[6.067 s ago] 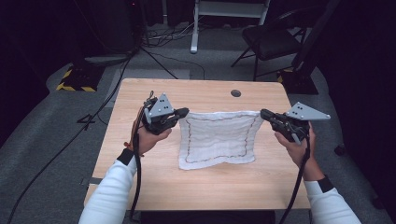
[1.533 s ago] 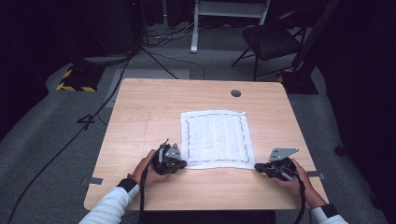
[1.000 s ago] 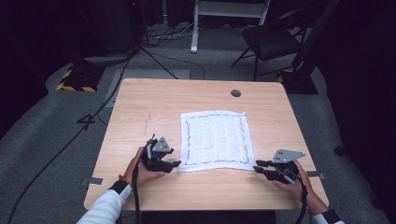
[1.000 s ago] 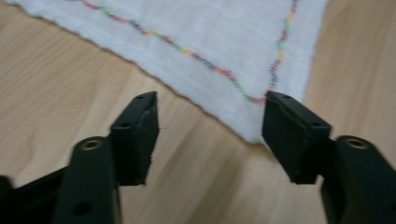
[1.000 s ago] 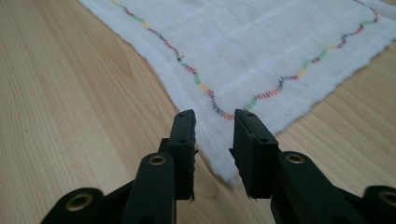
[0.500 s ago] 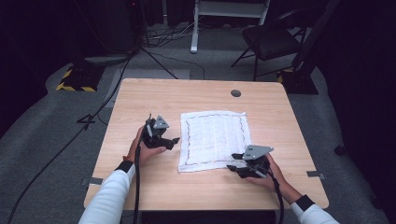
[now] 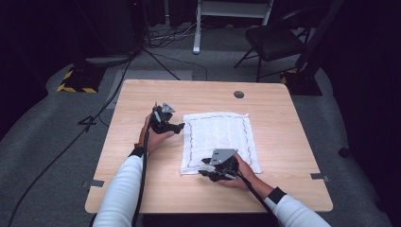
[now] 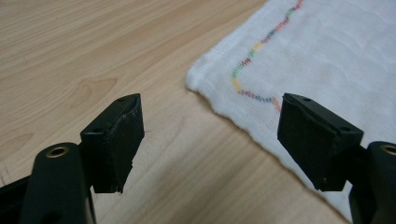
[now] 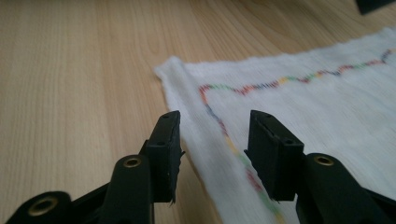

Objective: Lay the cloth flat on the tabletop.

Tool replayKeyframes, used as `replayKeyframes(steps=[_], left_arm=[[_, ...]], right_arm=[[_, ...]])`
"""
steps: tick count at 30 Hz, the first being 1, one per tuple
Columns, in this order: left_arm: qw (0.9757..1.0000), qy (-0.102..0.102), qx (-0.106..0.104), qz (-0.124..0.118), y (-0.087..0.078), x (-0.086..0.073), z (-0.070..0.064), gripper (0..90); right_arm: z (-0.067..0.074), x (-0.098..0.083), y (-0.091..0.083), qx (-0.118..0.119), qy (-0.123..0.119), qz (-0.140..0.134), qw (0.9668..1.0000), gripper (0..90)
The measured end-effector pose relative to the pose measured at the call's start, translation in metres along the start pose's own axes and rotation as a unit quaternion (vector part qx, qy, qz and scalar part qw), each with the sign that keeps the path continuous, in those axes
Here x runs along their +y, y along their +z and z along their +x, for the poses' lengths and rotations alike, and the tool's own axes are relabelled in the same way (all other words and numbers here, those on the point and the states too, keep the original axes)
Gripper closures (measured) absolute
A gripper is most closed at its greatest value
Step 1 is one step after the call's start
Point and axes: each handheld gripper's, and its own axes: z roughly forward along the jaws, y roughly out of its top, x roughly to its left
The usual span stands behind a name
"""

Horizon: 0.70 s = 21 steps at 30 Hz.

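While the white woven cloth with a multicoloured stitched border (image 7: 219, 142) lies flat on the light wooden table (image 7: 283, 189), the right gripper (image 9: 212, 140), jaws parted and empty, straddles its near-left edge, nearer than the wide-open, empty left gripper (image 8: 205, 144) beside the far-left corner.

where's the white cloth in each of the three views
High view: the white cloth lies flat mid-table, between the two grippers.
Left gripper view: upper right, one corner pointing left, beyond the open jaws.
Right gripper view: right half, its corner above the left jaw.
Shared landmark: the multicoloured zigzag stitching along the cloth's border.
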Motion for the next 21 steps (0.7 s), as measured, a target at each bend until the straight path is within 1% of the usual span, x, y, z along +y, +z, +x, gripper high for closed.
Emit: replayKeyframes(steps=[4, 5, 6, 8, 9, 11, 13, 14, 16, 18, 19, 20, 21], left_arm=[[1.0, -0.006, -0.002, 0.007, 0.011, 0.006, -0.001, 22.6], [0.9999, -0.001, -0.002, 0.011, 0.013, 0.007, -0.001, 22.6], [0.9999, -0.001, -0.002, 0.013, 0.016, 0.007, -0.003, 22.5], [0.9999, -0.003, 0.001, 0.016, 0.022, 0.007, -0.005, 22.4], [0.9998, -0.007, 0.0, 0.017, 0.024, 0.007, -0.006, 22.3], [0.9997, -0.008, 0.007, 0.023, 0.029, 0.006, -0.006, 21.8], [0.9996, -0.008, 0.008, 0.027, 0.034, 0.006, -0.007, 21.7], [0.9995, -0.009, 0.011, 0.027, 0.035, 0.006, -0.007, 21.6], [0.9993, -0.011, 0.017, 0.031, 0.038, 0.006, -0.006, 21.4], [0.9989, -0.017, 0.026, 0.034, 0.041, 0.008, -0.006, 20.0], [0.9987, -0.022, 0.026, 0.037, 0.042, 0.009, -0.005, 19.1], [0.9985, -0.024, 0.032, 0.038, 0.044, 0.01, -0.004, 17.8], [0.9983, -0.03, 0.034, 0.038, 0.045, 0.011, -0.003, 16.5]], right_arm=[[0.007, 0.013, 0.019, 0.017, -0.008, -0.004, 0.9998, 54.4], [0.009, 0.016, 0.023, 0.02, -0.008, -0.005, 0.9998, 54.3], [0.011, 0.019, 0.028, 0.023, -0.011, -0.006, 0.9997, 54.4], [0.013, 0.022, 0.035, 0.026, -0.014, -0.008, 0.9995, 55.8], [0.014, 0.023, 0.039, 0.027, -0.013, -0.006, 0.9995, 56.2], [0.015, 0.023, 0.046, 0.023, -0.015, 0.002, 0.9996, 56.9], [0.014, 0.022, 0.048, 0.019, -0.006, -0.001, 0.9998, 58.5], [0.014, 0.023, 0.049, 0.013, -0.006, 0.0, 0.9999, 60.4], [0.013, 0.023, 0.049, 0.004, -0.003, 0.0, 1.0, 69.0], [0.011, 0.023, 0.051, -0.003, 0.0, -0.003, 1.0, 76.7], [0.011, 0.022, 0.051, -0.007, -0.002, -0.002, 1.0, 80.1], [0.01, 0.022, 0.051, -0.01, 0.0, -0.001, 1.0, 81.9], [0.01, 0.022, 0.051, -0.011, 0.003, -0.001, 0.9999, 83.3]])
